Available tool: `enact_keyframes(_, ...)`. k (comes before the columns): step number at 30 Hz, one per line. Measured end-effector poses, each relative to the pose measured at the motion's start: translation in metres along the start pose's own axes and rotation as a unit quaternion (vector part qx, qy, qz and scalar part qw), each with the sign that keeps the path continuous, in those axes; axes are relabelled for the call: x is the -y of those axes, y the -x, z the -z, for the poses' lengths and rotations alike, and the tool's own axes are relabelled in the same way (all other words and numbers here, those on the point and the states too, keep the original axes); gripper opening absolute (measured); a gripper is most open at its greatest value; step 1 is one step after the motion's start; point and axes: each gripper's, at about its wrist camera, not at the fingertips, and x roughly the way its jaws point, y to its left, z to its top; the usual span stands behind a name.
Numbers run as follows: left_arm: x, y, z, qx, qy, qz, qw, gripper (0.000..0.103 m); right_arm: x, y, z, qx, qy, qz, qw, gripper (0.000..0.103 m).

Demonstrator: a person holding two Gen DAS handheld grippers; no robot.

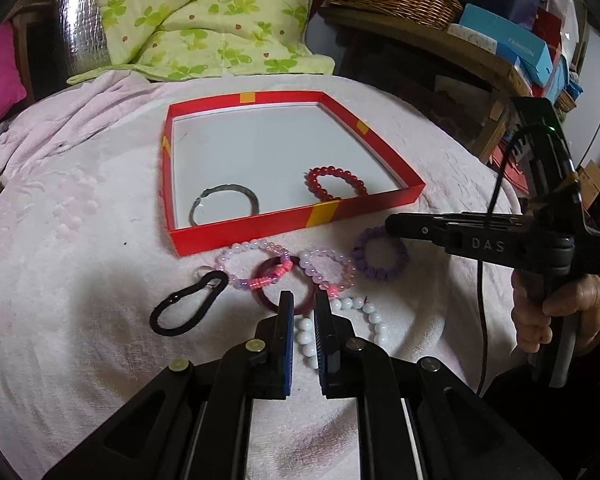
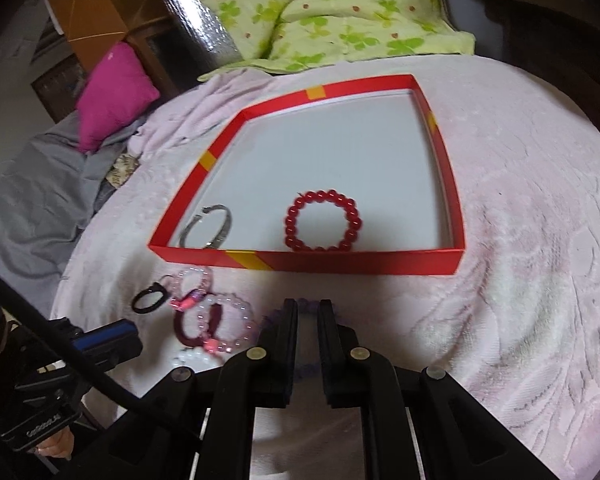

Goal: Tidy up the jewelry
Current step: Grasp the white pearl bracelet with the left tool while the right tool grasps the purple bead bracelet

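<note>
Left wrist view: red tray (image 1: pixel 256 232) on the pink blanket (image 1: pixel 80 240), holding a silver bangle (image 1: pixel 225 205) and red bead bracelet (image 1: pixel 336 184), both flat. Left gripper (image 1: pixel 303 304) is closed above a dark red bangle (image 1: pixel 266 300), holding nothing; right gripper (image 2: pixel 308 312), likewise closed, is empty.

Open white floor across the far half of the red tray (image 2: pixel 300 262) (bracelets (image 1: pixel 288 272) crowding its near wall).

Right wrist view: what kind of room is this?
Likely a bedroom: the red tray sits on a pink blanket spread over a bed, with a green floral quilt and a magenta pillow behind.
</note>
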Motion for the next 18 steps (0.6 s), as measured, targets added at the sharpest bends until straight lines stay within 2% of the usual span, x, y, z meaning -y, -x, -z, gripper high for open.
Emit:
enact_keyframes(4, -0.006, -0.008, 0.004, -0.019, -0.001, -0.006, 0.9998, 0.011, 0.0, -0.002, 0.003, -0.01, 0.002, 0.015, 1.0, 0.011)
enact_keyframes(6, -0.006, -0.014, 0.007, -0.035, -0.004, -0.007, 0.9993, 0.013, 0.002, -0.005, 0.004, -0.015, 0.005, 0.043, 0.999, 0.011)
enact_keyframes(7, -0.006, -0.017, 0.009, -0.044, -0.003, -0.007, 0.999, 0.021, 0.004, -0.006, 0.003, -0.015, 0.006, 0.051, 0.999, 0.011)
enact_keyframes(8, -0.006, -0.02, 0.01, -0.052, -0.001, -0.008, 0.9986, 0.038, 0.005, -0.005, 0.003, -0.013, 0.004, 0.053, 0.998, 0.011)
enact_keyframes(10, -0.005, -0.022, 0.013, -0.055, -0.002, -0.008, 0.9985, 0.055, 0.01, -0.001, 0.002, -0.01, -0.006, 0.059, 0.998, 0.011)
enact_keyframes(12, -0.001, -0.022, 0.014, -0.052, -0.01, -0.007, 0.9986, 0.055, 0.013, 0.0, 0.0, -0.013, -0.014, 0.065, 0.998, 0.014)
enact_keyframes(13, 0.0, -0.023, 0.014, -0.052, -0.011, -0.004, 0.9986, 0.055, 0.015, -0.001, 0.0, -0.015, -0.015, 0.066, 0.998, 0.016)
enact_keyframes(15, 0.002, -0.028, 0.015, -0.058, -0.012, -0.007, 0.9982, 0.055, 0.014, -0.004, 0.001, -0.023, -0.012, 0.069, 0.997, 0.042)
enact_keyframes(16, 0.004, -0.033, 0.017, -0.066, -0.016, -0.013, 0.9976, 0.055, 0.013, -0.006, 0.002, -0.025, -0.008, 0.071, 0.997, 0.048)
enact_keyframes(18, 0.008, -0.041, 0.018, -0.073, -0.026, -0.023, 0.9967, 0.052, 0.008, -0.009, 0.003, -0.023, 0.009, 0.076, 0.997, 0.052)
